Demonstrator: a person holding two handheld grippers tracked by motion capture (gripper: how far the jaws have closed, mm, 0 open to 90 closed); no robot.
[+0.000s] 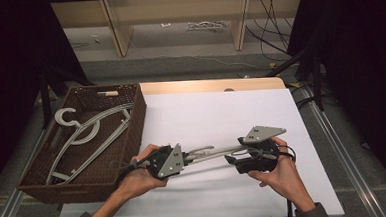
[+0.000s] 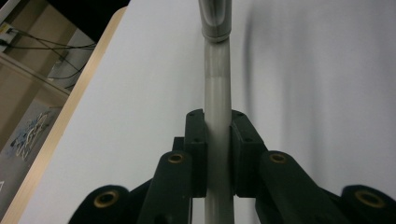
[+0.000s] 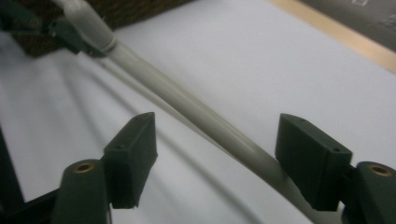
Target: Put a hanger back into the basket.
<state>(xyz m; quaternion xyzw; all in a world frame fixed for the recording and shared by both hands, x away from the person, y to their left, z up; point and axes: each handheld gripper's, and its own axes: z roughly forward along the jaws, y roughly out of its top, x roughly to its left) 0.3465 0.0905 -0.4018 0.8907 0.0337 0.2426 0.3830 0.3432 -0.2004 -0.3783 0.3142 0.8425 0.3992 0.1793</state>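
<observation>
One grey hanger (image 1: 211, 152) lies low in the middle of the high view, stretched between my two claws, its long axis running left to right across the white desk (image 1: 216, 112) and rising slightly toward the right. My left claw (image 1: 186, 159) is clamped on its left end; in the left gripper view the bar (image 2: 217, 93) runs straight up the frame between my closed jaws. My right claw (image 1: 231, 159) stands apart, the bar (image 3: 196, 112) passing diagonally between its jaws from upper left to lower right, close against the right-hand jaw. My hands and the claw bodies hide both ends of the hanger, so I cannot make out its hook. At the left of the high view sits one brown woven basket (image 1: 34, 172) holding more grey hangers (image 1: 89, 131), at least two, overlapped and hard to count.
</observation>
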